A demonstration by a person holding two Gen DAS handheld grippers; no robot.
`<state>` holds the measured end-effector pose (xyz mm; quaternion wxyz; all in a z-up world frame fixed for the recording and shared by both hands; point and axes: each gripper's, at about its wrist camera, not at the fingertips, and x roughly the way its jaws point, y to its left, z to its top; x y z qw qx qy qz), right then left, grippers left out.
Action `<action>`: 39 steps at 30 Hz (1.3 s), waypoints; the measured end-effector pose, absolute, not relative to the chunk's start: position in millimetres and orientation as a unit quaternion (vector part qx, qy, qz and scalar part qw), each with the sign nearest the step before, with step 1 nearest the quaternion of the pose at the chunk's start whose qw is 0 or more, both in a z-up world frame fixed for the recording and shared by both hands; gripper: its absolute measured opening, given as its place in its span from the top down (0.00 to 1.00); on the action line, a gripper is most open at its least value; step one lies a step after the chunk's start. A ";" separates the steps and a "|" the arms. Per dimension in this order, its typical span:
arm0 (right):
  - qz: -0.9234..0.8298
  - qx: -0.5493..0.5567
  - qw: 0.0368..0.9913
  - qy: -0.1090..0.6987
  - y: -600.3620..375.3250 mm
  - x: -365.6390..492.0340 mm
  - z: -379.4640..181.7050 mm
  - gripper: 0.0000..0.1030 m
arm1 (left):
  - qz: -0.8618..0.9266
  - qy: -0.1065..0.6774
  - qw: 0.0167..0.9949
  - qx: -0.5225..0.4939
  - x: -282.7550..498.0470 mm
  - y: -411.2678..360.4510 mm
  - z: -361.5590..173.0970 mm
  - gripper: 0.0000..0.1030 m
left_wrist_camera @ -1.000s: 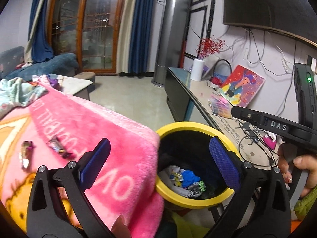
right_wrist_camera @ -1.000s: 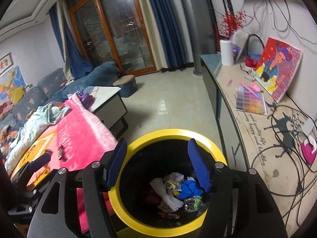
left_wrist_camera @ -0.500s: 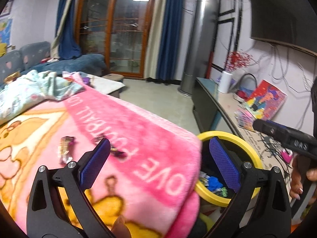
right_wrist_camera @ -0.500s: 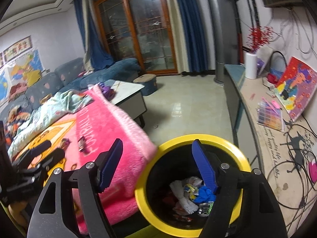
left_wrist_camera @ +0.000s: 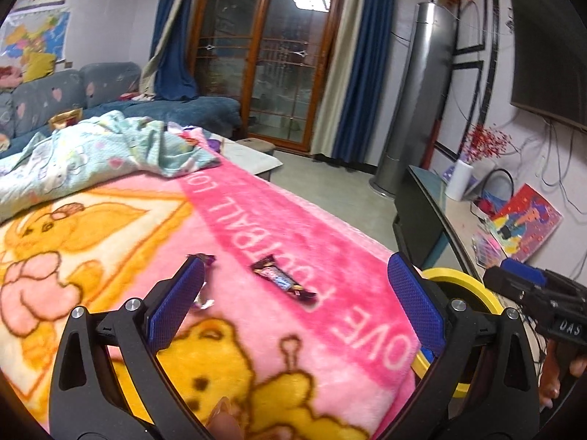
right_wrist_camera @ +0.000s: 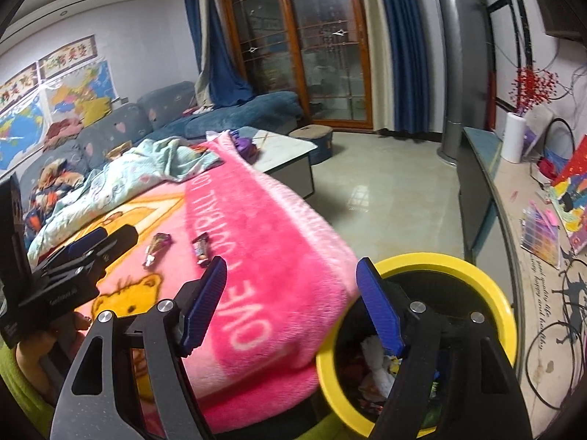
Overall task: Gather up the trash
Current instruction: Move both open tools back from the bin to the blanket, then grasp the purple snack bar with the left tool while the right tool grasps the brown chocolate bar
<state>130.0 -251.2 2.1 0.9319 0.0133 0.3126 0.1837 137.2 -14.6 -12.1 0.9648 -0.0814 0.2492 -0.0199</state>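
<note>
Plainly, left to right:
Far left: a pale green patterned cloth (left_wrist_camera: 99,154) lay crumpled at the far side of the pink blanket (left_wrist_camera: 256,220); it did not touch the trash.
Left gripper: the left gripper (left_wrist_camera: 291,304) hung over the blanket with its fingers spread wide and nothing between them; both blue pads were bare.
Silver-purple wrapper: this wrapper (left_wrist_camera: 203,280) lay on the blanket, partly hidden behind the left finger in the left wrist view; in the right wrist view it (right_wrist_camera: 156,249) showed whole, just beside the other piece.
Candy bar wrapper: the candy bar wrapper (left_wrist_camera: 282,280) lay flat between the spread fingers but farther ahead, near the white lettering; it looked thin and crinkly, probably slippery.
Right gripper: the right gripper (right_wrist_camera: 293,300) hovered above the blanket's edge and the bin, fingers wide apart and empty.
Bin: the yellow-rimmed bin (right_wrist_camera: 488,286) stood just beside the blanket's hanging edge, already holding scraps.
Risk, pinch: closing low on a flat wrapper could gather the plush blanket with it; the pile would be the cause.
Risk, carry: a loosely held wrapper might slip free short of the bin; its smooth film would be to blame.
Risk, crowding: both grippers near the bin could collide.
</note>
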 end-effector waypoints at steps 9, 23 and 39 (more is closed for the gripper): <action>0.226 -0.004 0.915 0.335 -204.4 146.8 -10.4 0.31 | 0.015 0.271 0.957 -0.103 144.0 22.6 -24.3 0.11; 0.266 -0.042 0.886 0.377 -136.5 190.8 -52.7 0.35 | 0.044 0.323 0.933 -0.153 161.1 70.6 -59.8 0.27; 0.278 -0.072 0.863 0.416 -94.6 234.1 -96.0 0.74 | 0.019 0.394 0.898 -0.195 199.6 75.2 -94.3 0.54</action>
